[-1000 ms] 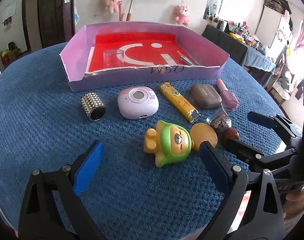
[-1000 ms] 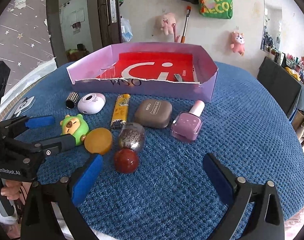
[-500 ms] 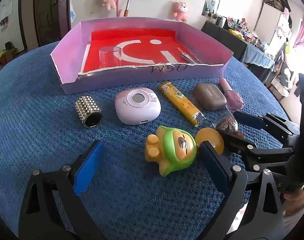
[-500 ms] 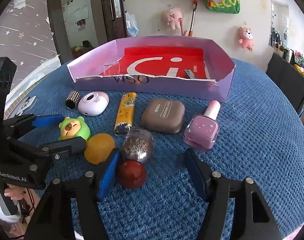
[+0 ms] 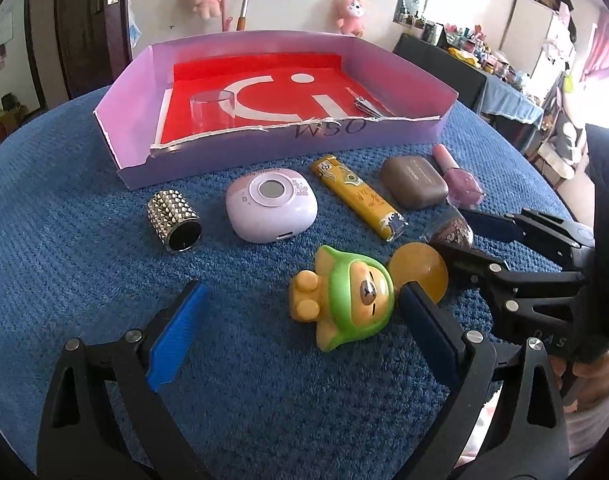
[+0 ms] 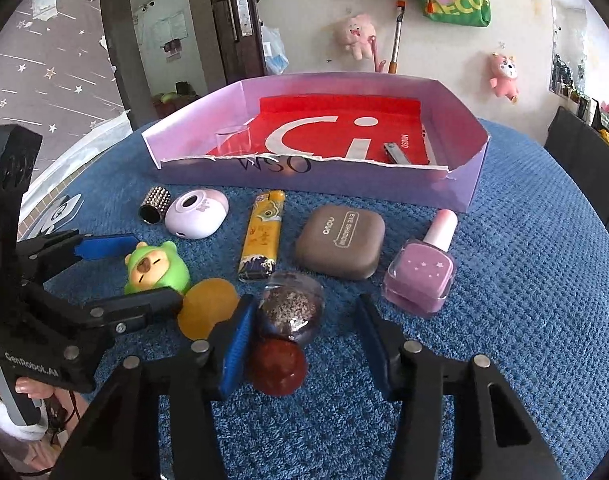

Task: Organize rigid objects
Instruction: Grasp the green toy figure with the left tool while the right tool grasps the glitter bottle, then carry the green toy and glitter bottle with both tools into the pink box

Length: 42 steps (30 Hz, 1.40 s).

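My right gripper (image 6: 302, 338) straddles a glitter bottle (image 6: 290, 310) with a round red cap (image 6: 276, 366) that lies on the blue cloth. Its jaws are closing; the left pad is at the bottle's side and the right pad stands off it. My left gripper (image 5: 300, 336) is open around a green and yellow toy figure (image 5: 344, 304), which lies close to its right finger. An orange disc (image 5: 420, 268) rests between the toy and the bottle. The purple box (image 5: 244, 156) with a red floor stands behind and holds a clear cup (image 5: 212, 106) and a nail clipper (image 5: 368, 106).
In a row before the box lie a studded silver cylinder (image 5: 172, 220), a lilac round device (image 5: 270, 204), a yellow lighter (image 5: 360, 200), a brown eye shadow case (image 6: 340, 242) and a pink nail polish bottle (image 6: 422, 272). The two grippers are close together. The round table's edge is near.
The right gripper's jaws have narrowed from wide open around the glitter bottle as it edged forward. The left gripper stays open about the green toy.
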{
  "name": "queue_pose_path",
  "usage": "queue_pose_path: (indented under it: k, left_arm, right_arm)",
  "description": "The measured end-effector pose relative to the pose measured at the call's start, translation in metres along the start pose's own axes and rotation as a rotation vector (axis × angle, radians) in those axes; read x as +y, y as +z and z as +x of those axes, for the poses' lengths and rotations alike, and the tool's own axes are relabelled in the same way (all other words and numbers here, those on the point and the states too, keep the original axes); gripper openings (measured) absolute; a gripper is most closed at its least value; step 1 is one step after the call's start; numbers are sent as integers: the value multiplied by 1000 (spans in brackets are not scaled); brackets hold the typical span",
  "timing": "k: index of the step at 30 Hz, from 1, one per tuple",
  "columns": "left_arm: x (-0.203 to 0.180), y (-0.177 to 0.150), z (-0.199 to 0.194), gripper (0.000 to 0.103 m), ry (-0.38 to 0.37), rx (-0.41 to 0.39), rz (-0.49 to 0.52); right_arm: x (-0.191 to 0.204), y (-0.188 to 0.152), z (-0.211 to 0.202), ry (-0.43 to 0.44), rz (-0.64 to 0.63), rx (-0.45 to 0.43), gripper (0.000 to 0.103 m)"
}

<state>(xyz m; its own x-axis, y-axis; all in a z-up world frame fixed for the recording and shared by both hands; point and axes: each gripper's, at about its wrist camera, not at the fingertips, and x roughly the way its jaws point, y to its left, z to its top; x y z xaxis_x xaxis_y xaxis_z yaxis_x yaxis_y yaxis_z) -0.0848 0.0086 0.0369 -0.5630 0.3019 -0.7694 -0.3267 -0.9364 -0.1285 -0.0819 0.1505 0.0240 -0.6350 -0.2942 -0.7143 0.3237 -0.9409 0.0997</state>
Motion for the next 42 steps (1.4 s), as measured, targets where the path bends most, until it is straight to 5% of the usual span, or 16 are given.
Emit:
queue_pose_path:
  k: [11, 14, 18, 42]
  left_arm:
    - [0, -1, 2, 95, -2, 7, 3]
    - [-1, 1, 2, 84, -18, -6, 14]
    - [-3, 4, 0, 51, -94, -7, 25]
    - [-9, 11, -16, 48, -88, -48, 39]
  right_arm:
    - [0, 0, 0, 15, 8, -4, 52]
    - [0, -1, 0, 22, 8, -4, 43]
    - [2, -2, -1, 33, 7, -10, 34]
    - [-6, 8, -19, 61, 42, -64, 34]
